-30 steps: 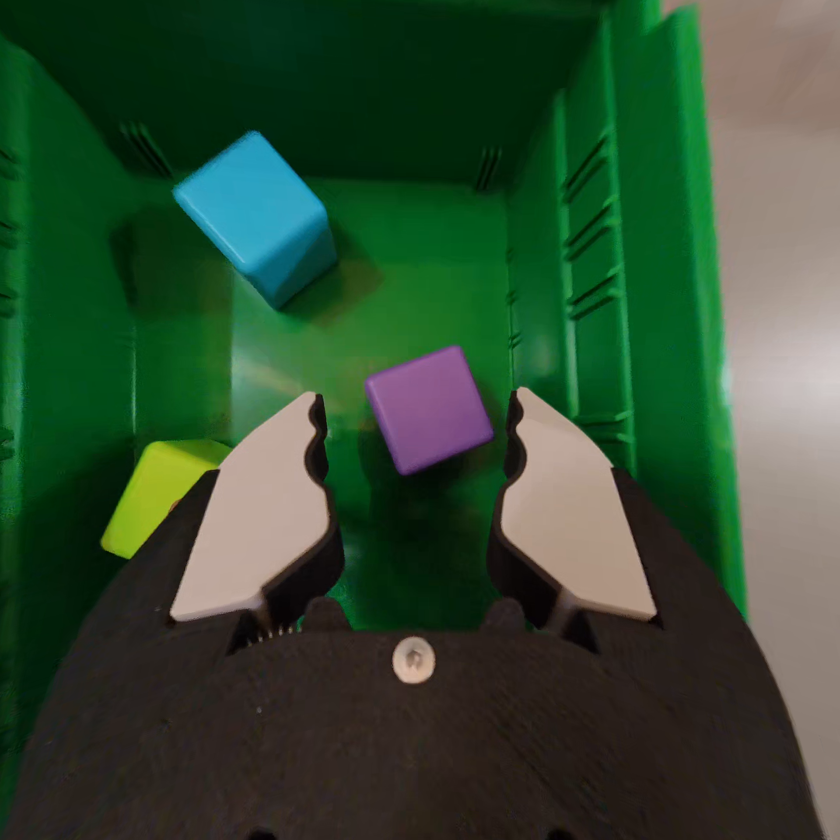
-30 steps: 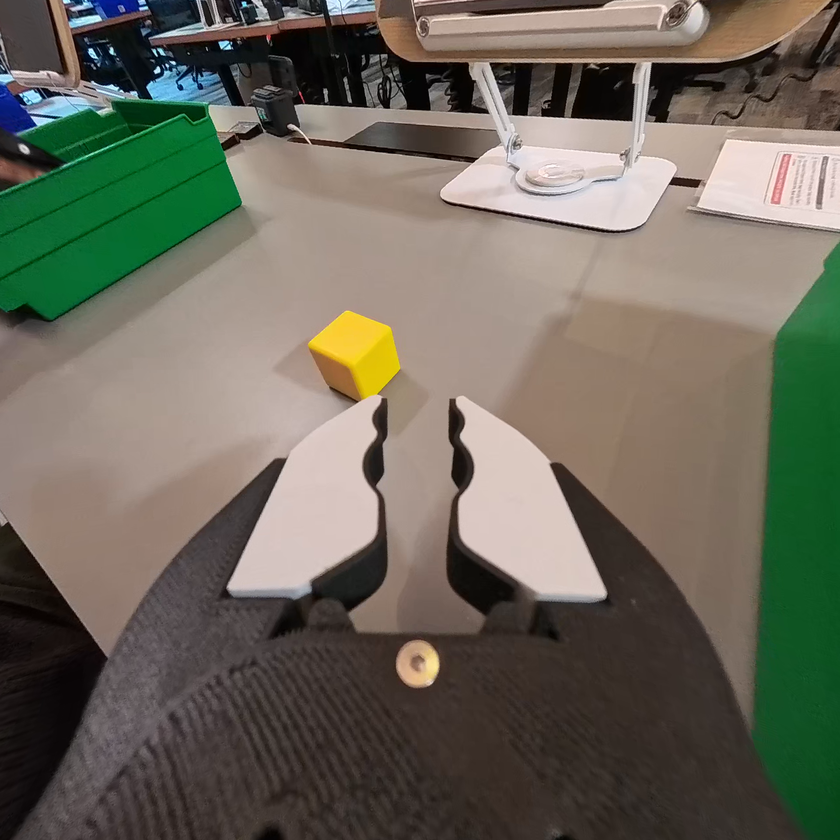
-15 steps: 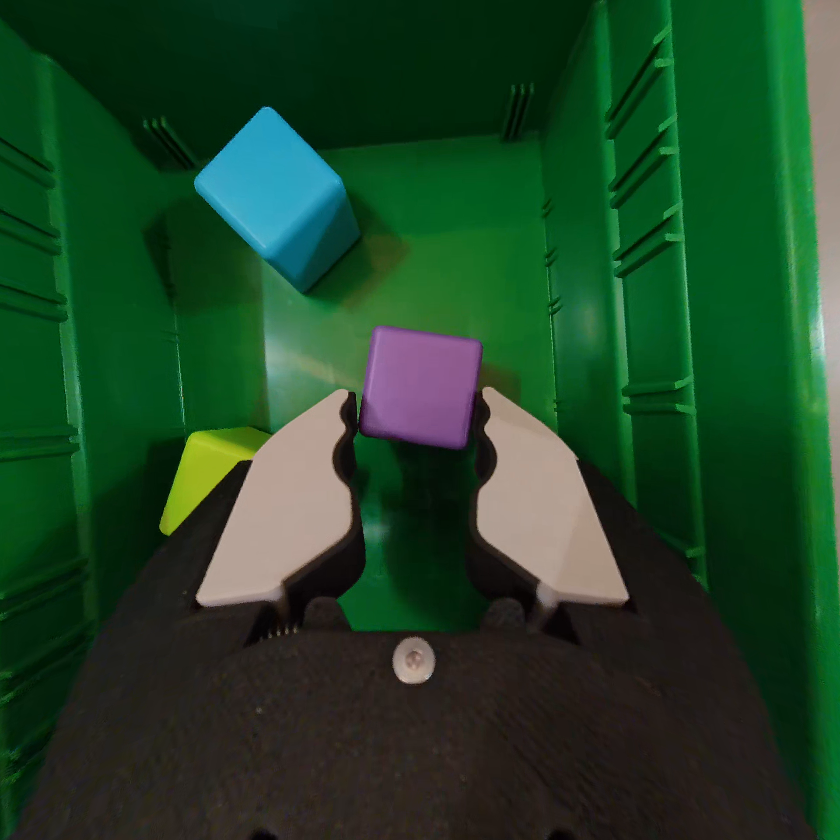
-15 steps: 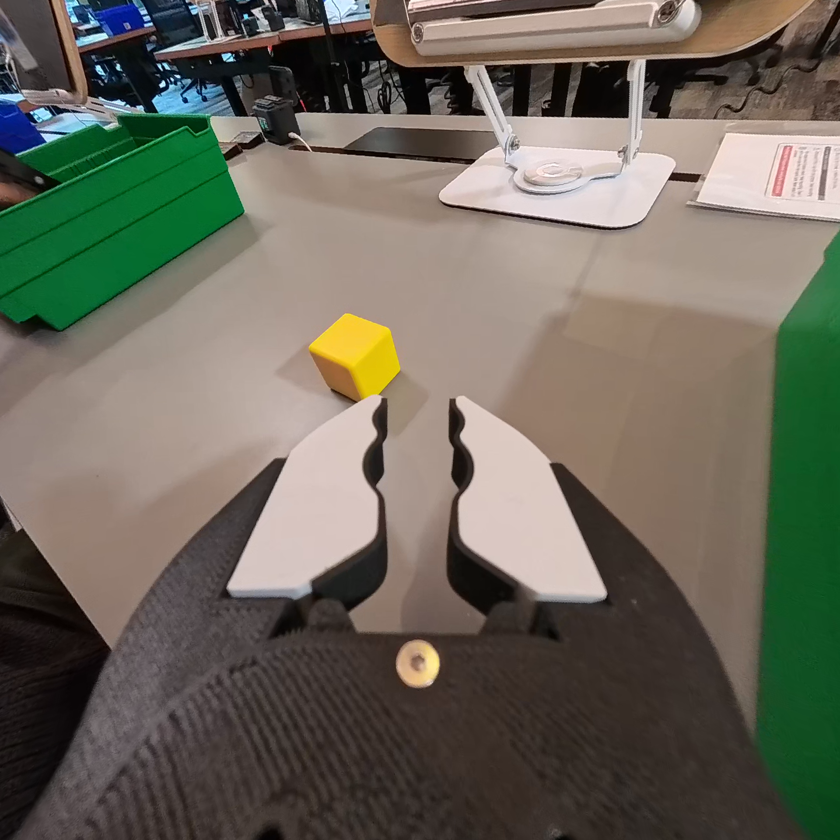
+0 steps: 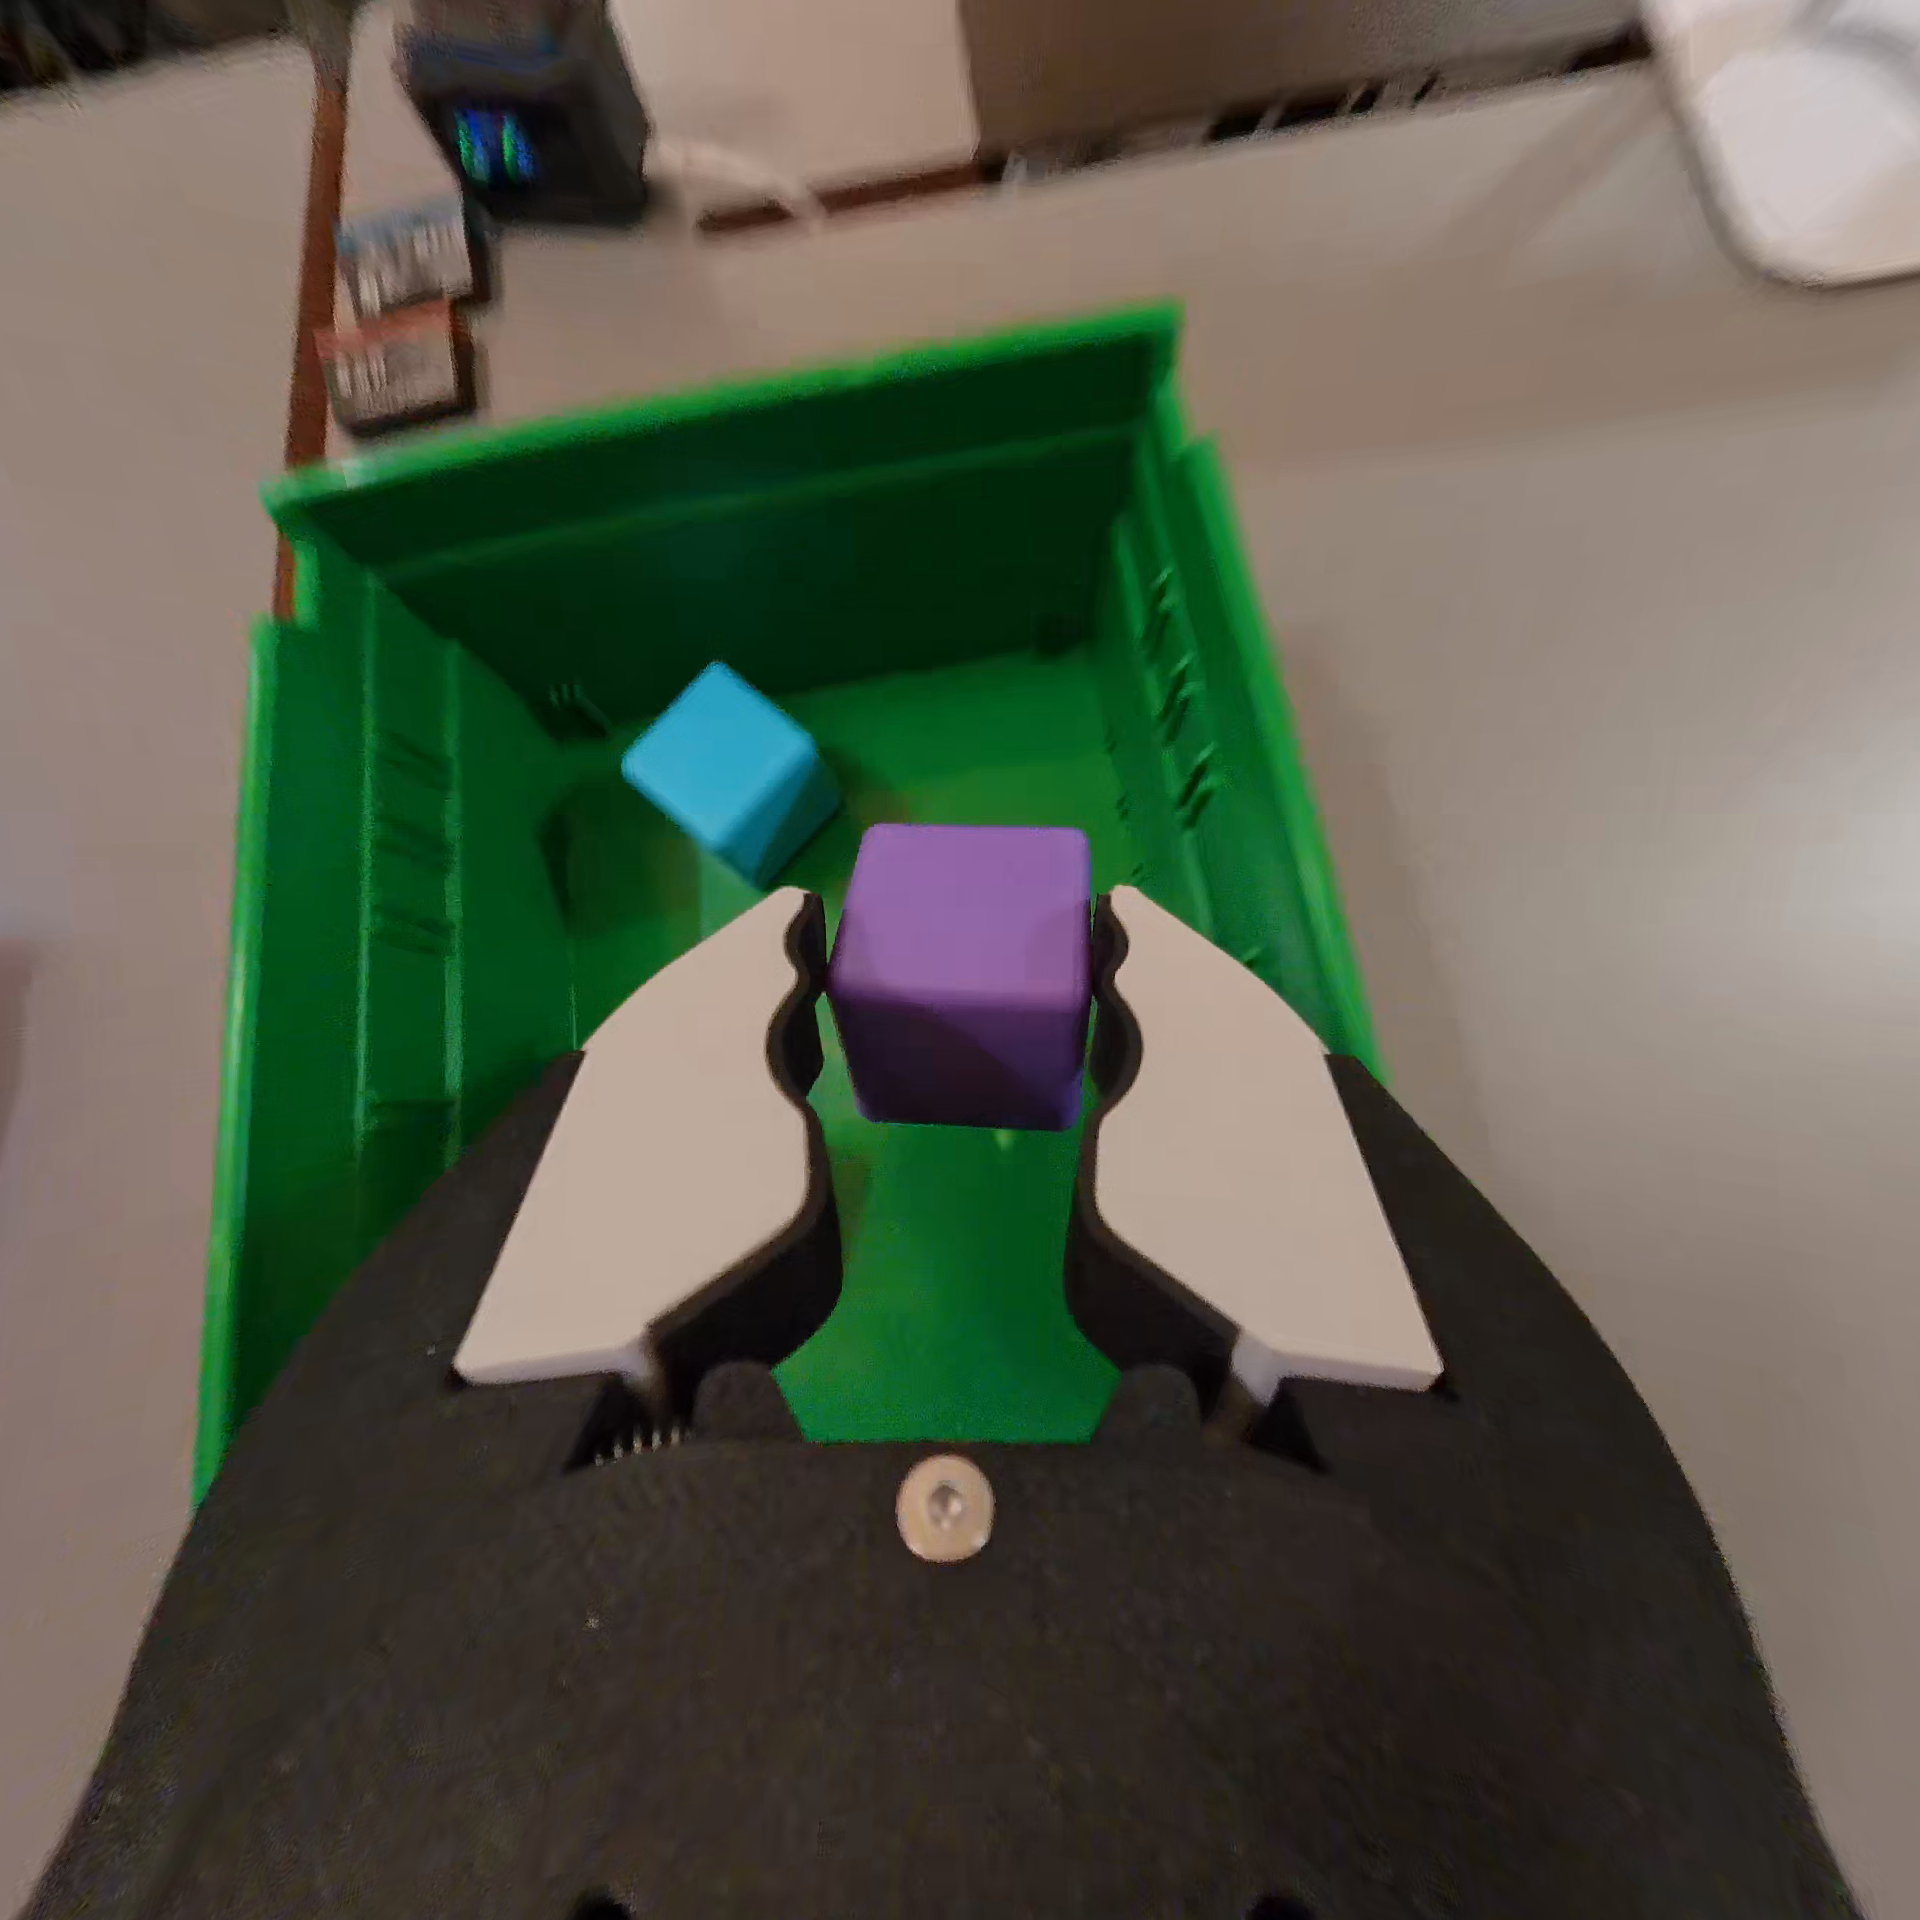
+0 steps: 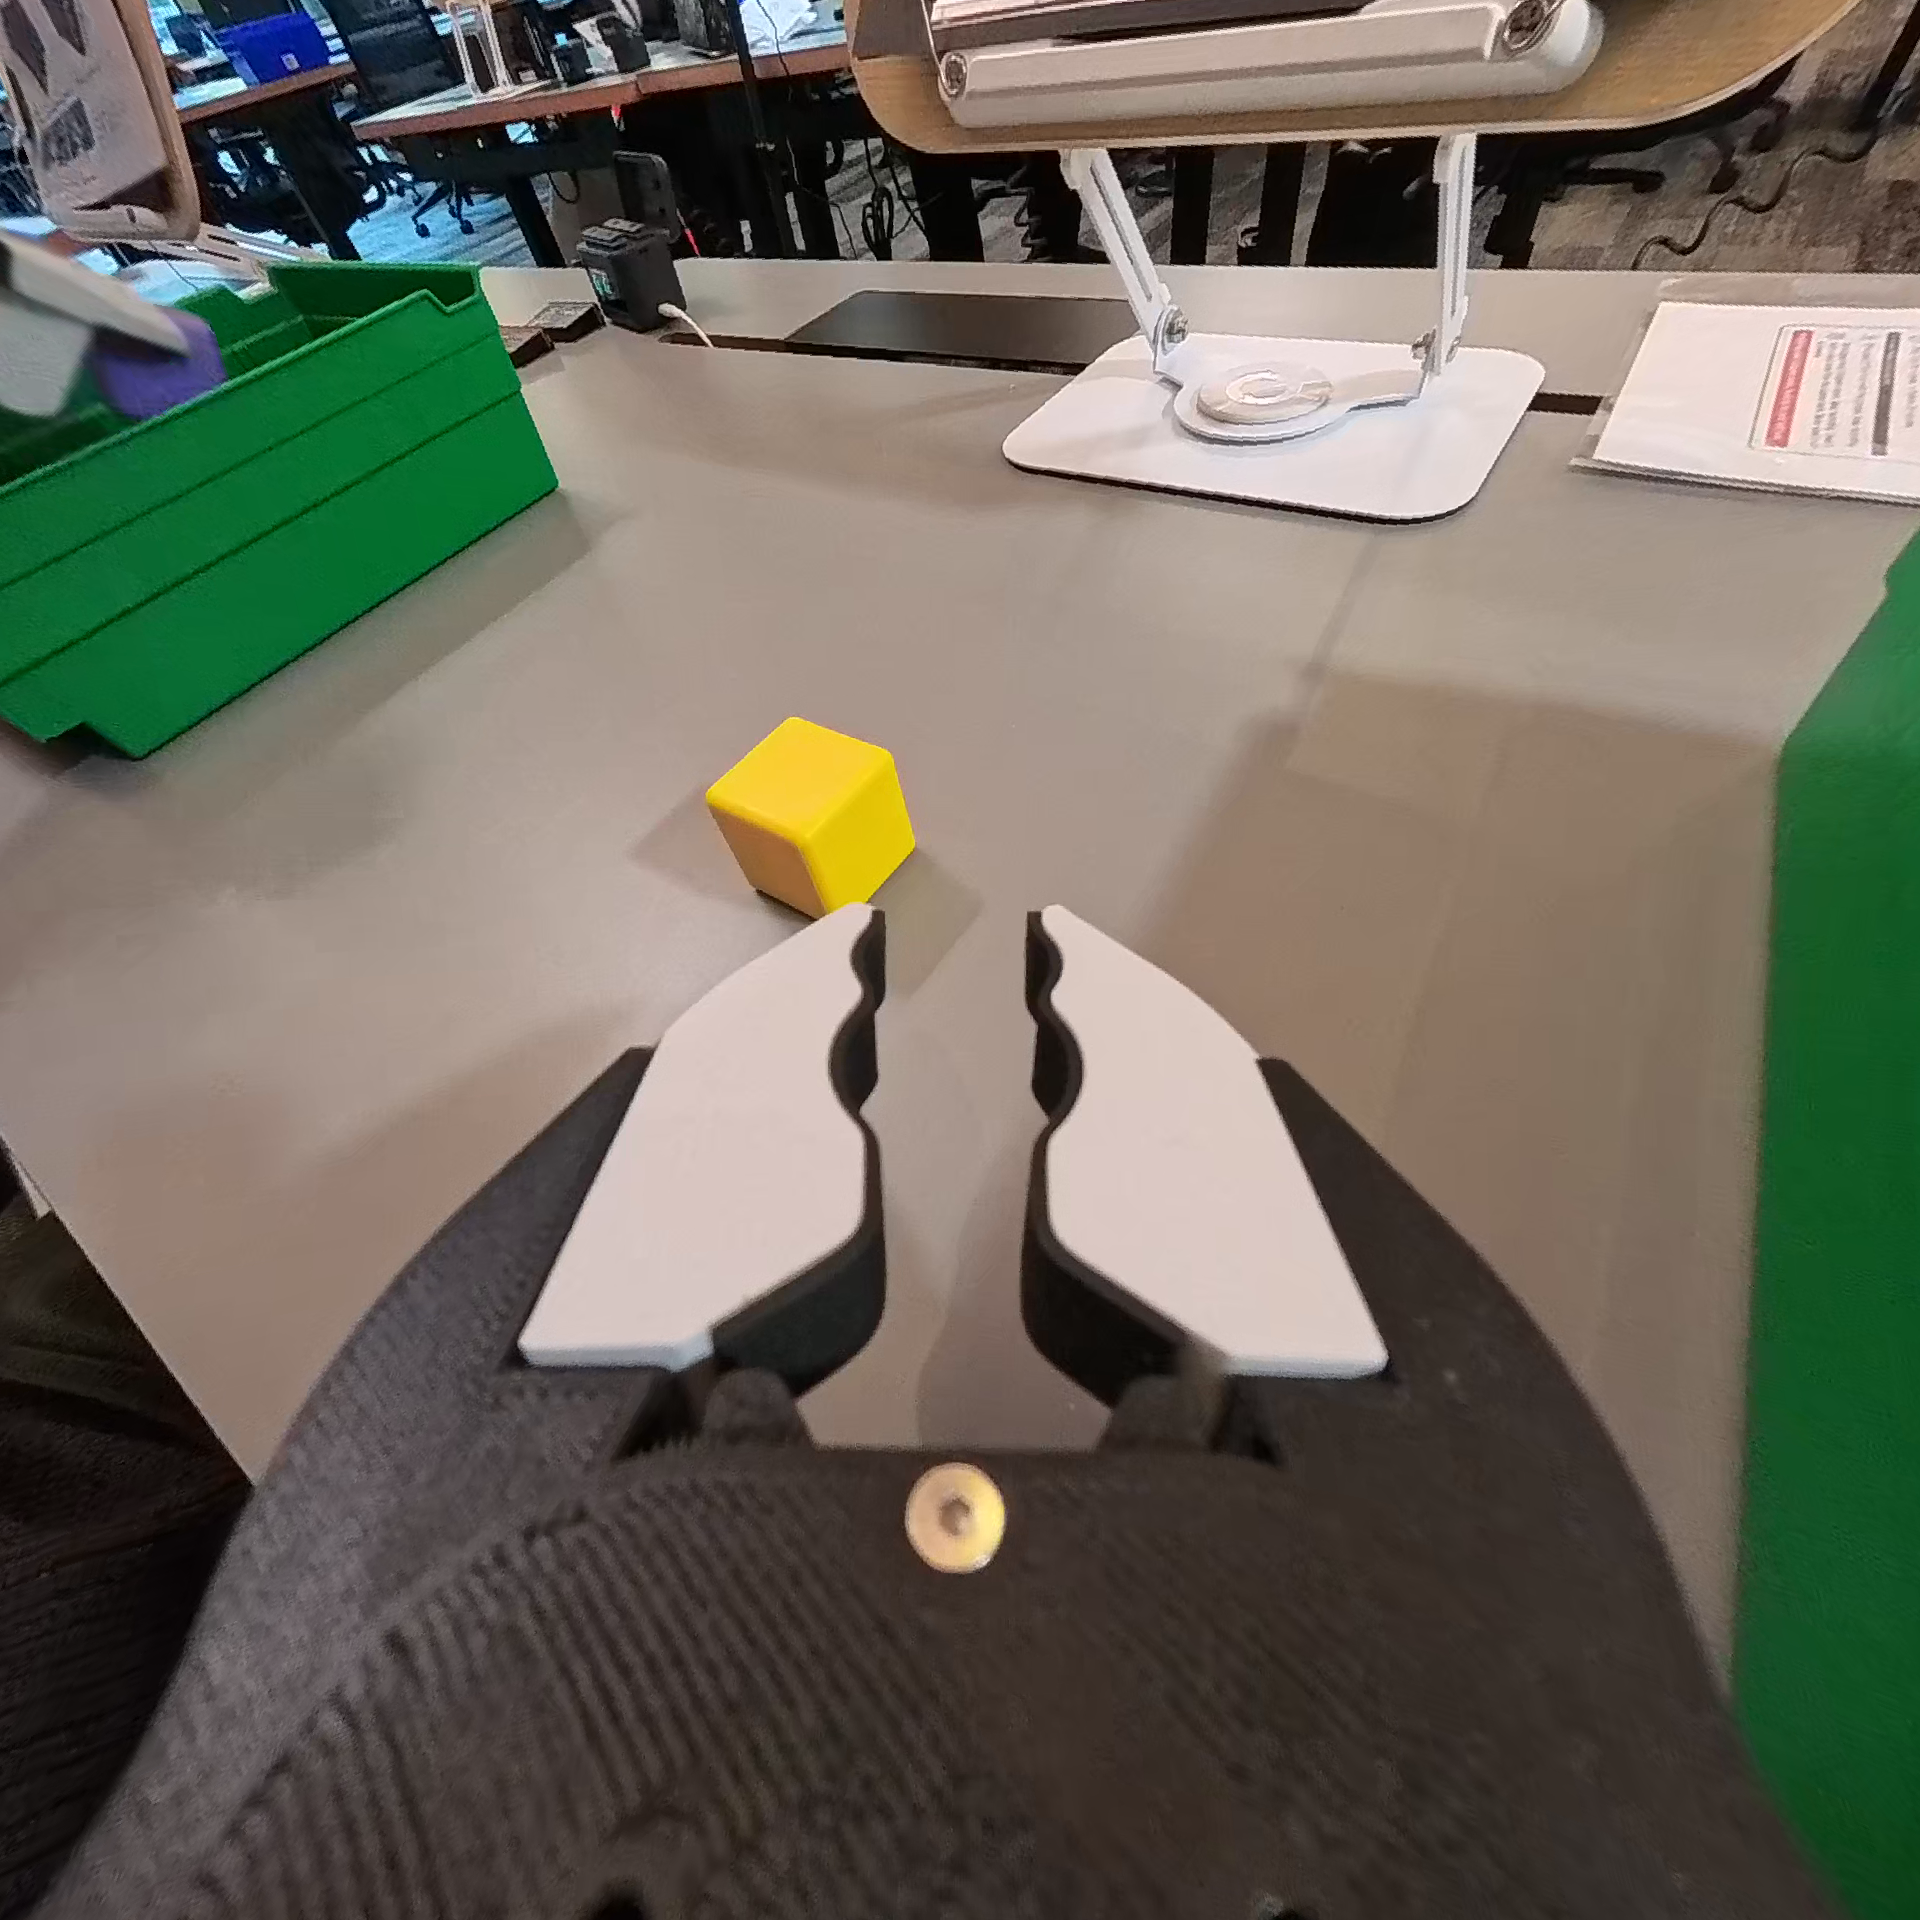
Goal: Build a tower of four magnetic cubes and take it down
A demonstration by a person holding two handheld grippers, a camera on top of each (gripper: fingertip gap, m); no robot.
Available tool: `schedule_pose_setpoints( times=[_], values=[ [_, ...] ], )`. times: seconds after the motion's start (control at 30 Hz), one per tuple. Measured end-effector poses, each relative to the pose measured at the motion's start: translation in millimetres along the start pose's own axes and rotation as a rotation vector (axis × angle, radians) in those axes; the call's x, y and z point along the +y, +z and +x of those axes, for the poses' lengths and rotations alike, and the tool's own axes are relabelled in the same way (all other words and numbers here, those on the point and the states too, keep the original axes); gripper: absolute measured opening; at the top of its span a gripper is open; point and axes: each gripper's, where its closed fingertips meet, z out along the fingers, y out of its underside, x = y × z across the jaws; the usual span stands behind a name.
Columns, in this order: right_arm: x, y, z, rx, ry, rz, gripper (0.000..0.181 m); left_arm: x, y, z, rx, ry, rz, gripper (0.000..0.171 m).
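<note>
Purple cube [image 5: 961,971] pinched at left gripper [image 5: 961,935] tips above green bin [image 5: 343,831]; shallow grip could slip, dropping it near blue cube [image 5: 727,774]; right gripper [image 6: 956,925] narrowly parted, empty, near yellow cube [image 6: 816,816].

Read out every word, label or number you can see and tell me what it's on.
I can say where writing sits, not repeat it.
White sheet, far right of table: print with a red strip, too small.
Poster, upper left: dark print, cut off.
Black box beyond the green bin: glowing marks, blurred.
Small cards beside it: blurred.
Purple block, blue block, yellow block: no writing.
</note>
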Motion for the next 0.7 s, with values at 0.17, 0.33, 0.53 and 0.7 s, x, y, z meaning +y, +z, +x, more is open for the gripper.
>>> schedule_pose_setpoints(
  times=[0.17,0.33,0.53,0.7],
  values=[
    [0.5,1.0,1.6,0.004,0.006,-0.002,0.026,-63.2,-44.9,65.4,0.188,0.129,0.287,0.050],
    [0.2,0.8,1.8,0.001,0.011,0.001,0.026,-90.4,-72.9,184.9,0.550,0.311,0.424,0.050],
    [-1.3,-2.1,1.6,-0.009,0.037,0.014,0.025,-78.1,-64.4,316.9,0.958,0.666,0.443,0.050],
    [-1.7,-4.9,3.0,-0.011,0.075,0.024,0.025,-67.4,-58.9,387.5,1.305,0.681,0.473,0.051]
  ],
)
